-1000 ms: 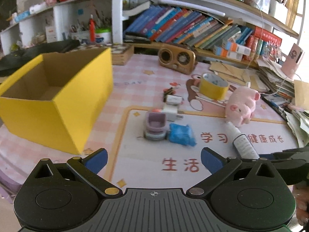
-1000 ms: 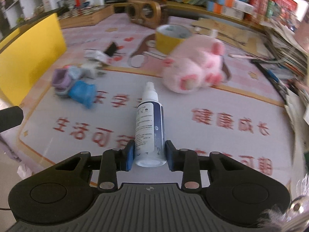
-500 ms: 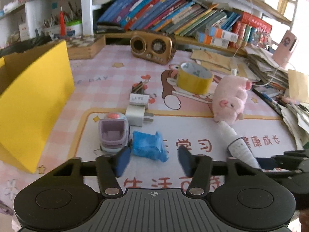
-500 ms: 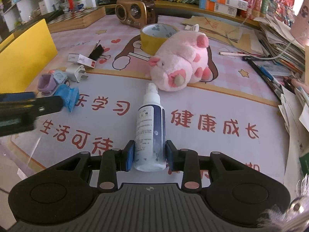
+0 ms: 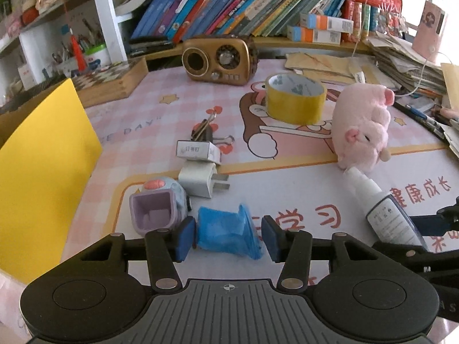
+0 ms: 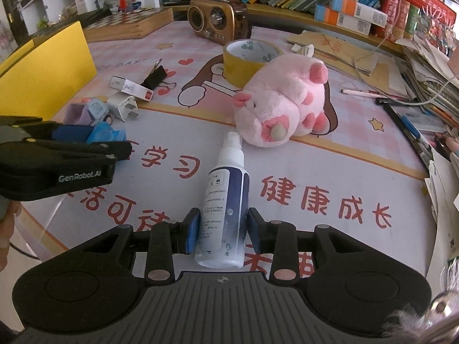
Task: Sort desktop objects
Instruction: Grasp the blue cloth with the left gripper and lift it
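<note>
Closer to the desk than a second ago, my left gripper (image 5: 228,236) has narrowed its jaws around one crumpled blue packet (image 5: 228,233), left pad touching, right pad just clear. My right gripper (image 6: 223,230) straddles one smooth white spray bottle (image 6: 223,209), jaws opening slightly. One fluffy pink plush pig (image 6: 282,109) lies beyond.

Fluffy plush pig (image 6: 282,101), glossy plastic spray bottle (image 6: 225,200), crinkled blue packet (image 5: 226,230)
</note>
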A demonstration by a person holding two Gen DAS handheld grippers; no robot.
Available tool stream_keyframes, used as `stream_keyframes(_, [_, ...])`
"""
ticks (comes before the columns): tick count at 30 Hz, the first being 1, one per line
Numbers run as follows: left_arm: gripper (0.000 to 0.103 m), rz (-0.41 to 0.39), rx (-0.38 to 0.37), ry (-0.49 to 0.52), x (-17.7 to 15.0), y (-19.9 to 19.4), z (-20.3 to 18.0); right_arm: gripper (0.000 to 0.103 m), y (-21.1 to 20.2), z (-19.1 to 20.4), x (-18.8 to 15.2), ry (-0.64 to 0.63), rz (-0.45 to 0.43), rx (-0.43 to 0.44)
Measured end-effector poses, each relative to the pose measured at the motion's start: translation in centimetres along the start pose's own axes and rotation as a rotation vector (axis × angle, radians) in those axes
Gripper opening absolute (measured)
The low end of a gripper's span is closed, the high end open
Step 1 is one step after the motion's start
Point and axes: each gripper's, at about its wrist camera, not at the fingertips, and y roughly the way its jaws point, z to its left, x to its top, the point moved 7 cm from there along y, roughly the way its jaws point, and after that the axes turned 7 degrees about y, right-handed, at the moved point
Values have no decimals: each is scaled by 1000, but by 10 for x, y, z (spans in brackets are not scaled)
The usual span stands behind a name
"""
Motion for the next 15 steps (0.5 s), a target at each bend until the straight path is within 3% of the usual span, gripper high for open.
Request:
stream_keyframes(3, [48,1,11,6,3,3,-1,37,1,1,1,-10,-1,4])
stream_keyframes(5, [41,35,-30,-21,0,7,-4,37,2,2,1,-17,-2,4])
stream_keyframes(15, [34,-23,-68,-106,0,-17,-3,30,-2,1,-1,-43,-7,23])
